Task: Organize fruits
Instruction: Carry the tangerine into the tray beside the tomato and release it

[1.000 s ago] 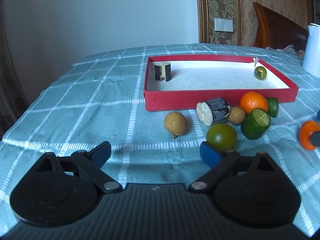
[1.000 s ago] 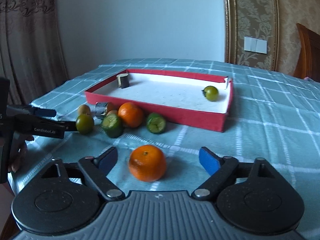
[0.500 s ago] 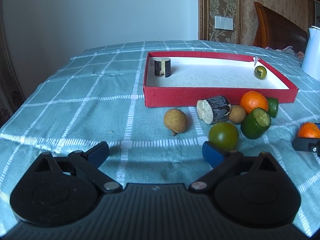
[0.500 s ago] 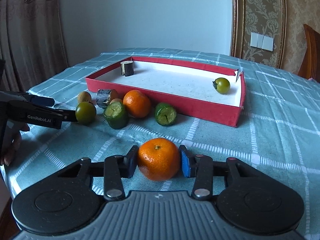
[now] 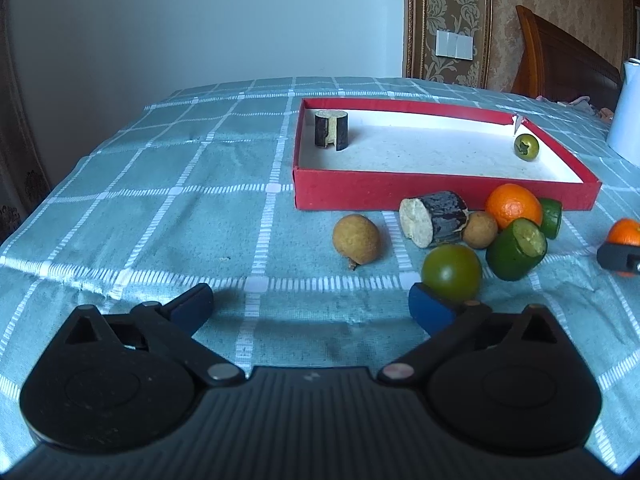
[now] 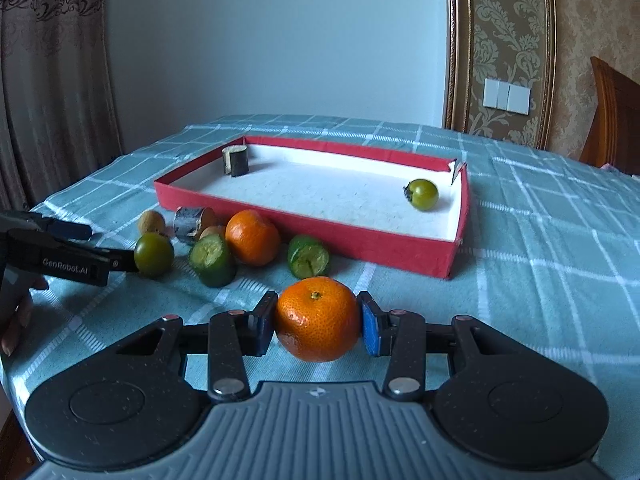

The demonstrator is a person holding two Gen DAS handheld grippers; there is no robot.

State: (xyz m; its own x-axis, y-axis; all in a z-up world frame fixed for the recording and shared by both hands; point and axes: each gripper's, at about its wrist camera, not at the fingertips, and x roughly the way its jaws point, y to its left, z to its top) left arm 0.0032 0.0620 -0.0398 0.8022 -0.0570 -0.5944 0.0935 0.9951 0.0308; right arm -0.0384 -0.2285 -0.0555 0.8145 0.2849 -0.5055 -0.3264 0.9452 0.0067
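Note:
My right gripper (image 6: 318,326) is shut on an orange mandarin (image 6: 317,319) and holds it above the cloth, in front of the red tray (image 6: 372,246). The tray holds a dark cut cylinder (image 6: 236,161) and a small green tomato (image 6: 423,194). My left gripper (image 5: 310,306) is open; its right fingertip (image 5: 426,306) touches a green tomato (image 5: 451,271). Beside it lie a brown longan (image 5: 357,239), a dark cylinder piece (image 5: 434,219), a second longan (image 5: 479,229), a mandarin (image 5: 513,205) and two green cut pieces (image 5: 516,249).
The table has a teal checked cloth (image 5: 180,184). A white jug (image 5: 626,116) stands at the far right in the left wrist view. A wooden chair back (image 6: 614,116) is behind the table. The left table edge drops off near a curtain (image 6: 52,80).
My right gripper closed on the mandarin and lifted it off the cloth. My left gripper stayed open and crept closer to the green tomato.

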